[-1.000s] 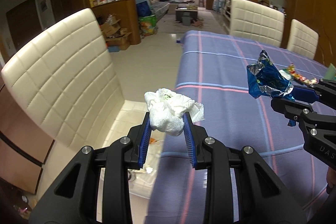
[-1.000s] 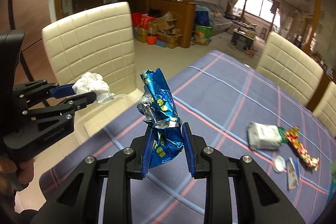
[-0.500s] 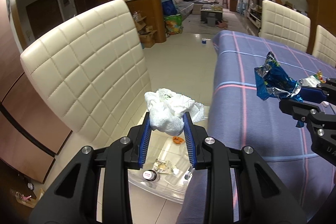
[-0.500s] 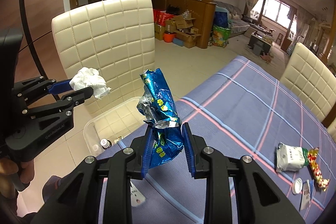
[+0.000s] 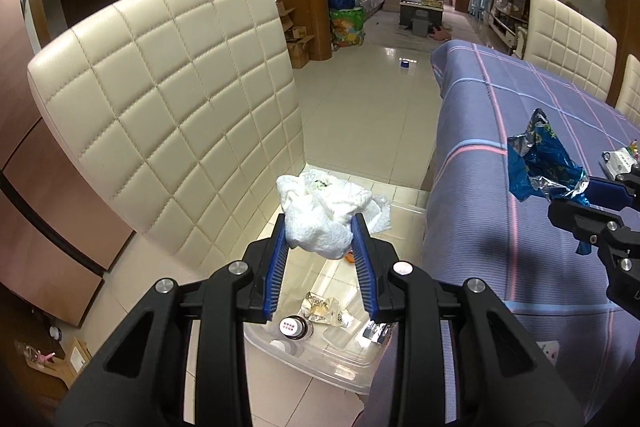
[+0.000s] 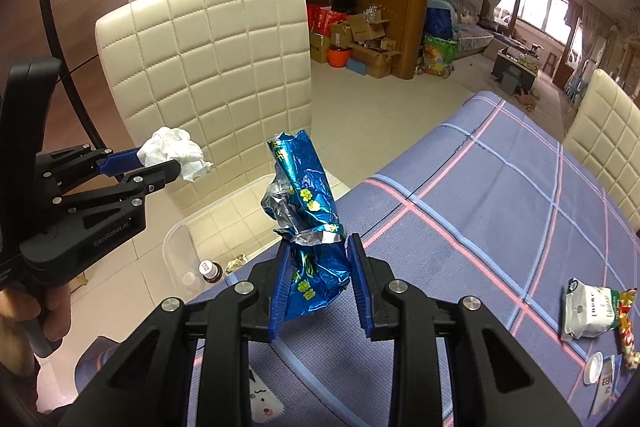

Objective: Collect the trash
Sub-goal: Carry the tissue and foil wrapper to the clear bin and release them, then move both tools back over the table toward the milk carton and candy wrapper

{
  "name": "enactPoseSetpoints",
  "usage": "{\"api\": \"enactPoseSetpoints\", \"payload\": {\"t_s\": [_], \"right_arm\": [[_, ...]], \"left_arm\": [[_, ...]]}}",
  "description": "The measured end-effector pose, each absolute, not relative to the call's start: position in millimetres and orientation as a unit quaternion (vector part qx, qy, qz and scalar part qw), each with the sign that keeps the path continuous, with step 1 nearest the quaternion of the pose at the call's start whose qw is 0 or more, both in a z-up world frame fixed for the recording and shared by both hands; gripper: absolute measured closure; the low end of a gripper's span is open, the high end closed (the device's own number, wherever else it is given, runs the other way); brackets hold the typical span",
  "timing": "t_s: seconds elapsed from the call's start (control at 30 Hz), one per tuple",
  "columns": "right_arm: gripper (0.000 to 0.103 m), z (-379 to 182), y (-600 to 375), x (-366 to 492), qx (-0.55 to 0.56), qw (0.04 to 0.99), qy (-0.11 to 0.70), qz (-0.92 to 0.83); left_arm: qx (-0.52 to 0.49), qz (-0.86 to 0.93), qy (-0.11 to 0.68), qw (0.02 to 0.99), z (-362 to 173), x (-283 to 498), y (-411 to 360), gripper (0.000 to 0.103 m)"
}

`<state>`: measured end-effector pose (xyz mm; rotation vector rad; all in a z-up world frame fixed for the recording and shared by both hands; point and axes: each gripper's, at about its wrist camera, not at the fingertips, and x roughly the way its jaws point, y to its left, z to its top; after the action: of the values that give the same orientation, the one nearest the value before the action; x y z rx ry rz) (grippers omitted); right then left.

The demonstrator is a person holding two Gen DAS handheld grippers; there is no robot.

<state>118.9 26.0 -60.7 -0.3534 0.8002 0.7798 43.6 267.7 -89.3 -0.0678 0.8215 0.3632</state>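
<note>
One crumpled white tissue (image 5: 320,217) sits between the opening jaws of the left gripper (image 5: 320,239), above one clear plastic bin (image 5: 320,359) in which a small bottle (image 5: 293,327) and wrappers are seen. One blue foil wrapper (image 6: 310,227) is clamped by the right gripper (image 6: 316,263) over the table (image 6: 500,207), where two packets (image 6: 592,311) lie.

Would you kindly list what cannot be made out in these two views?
- Clear bin, left wrist view: near rim hidden behind the left claw.
- Small bottle, right wrist view: label too small to read.
- Items at the table's right edge, right wrist view: cut off by the frame.
</note>
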Motion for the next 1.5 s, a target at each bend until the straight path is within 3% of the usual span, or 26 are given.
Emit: {"api": "enactPoseSetpoints", "payload": {"t_s": [0.13,0.23,0.27,1.23,1.3,1.33,1.37,1.5], "right_arm": [[0.075,-69,29,124,-0.167,0.829,0.385,0.368],[0.075,-72,30,127,-0.167,0.828,0.389,0.369],[0.075,-73,31,128,-0.167,0.827,0.39,0.369],[0.073,-74,97,110,-0.185,0.805,0.372,0.423],[0.064,-75,99,112,-0.181,0.803,0.374,0.427],[0.043,-76,100,111,-0.182,0.802,0.372,0.43],[0.03,-76,101,110,-0.183,0.802,0.368,0.433],[0.027,-79,101,108,-0.198,0.812,0.356,0.418]], "left_arm": [[-0.039,0.177,0.406,0.896,-99,49,271,0.066],[-0.048,0.189,0.405,0.893,-104,52,277,0.01],[-0.048,0.196,0.395,0.896,-104,50,278,0.008],[-0.064,0.235,0.406,0.881,-113,9,306,0.006],[-0.065,0.239,0.405,0.88,-112,7,309,0.006],[-0.068,0.242,0.404,0.88,-112,5,311,0.006],[-0.075,0.244,0.401,0.88,-111,2,313,0.006],[-0.108,0.242,0.4,0.878,-111,-5,322,0.006]]}}
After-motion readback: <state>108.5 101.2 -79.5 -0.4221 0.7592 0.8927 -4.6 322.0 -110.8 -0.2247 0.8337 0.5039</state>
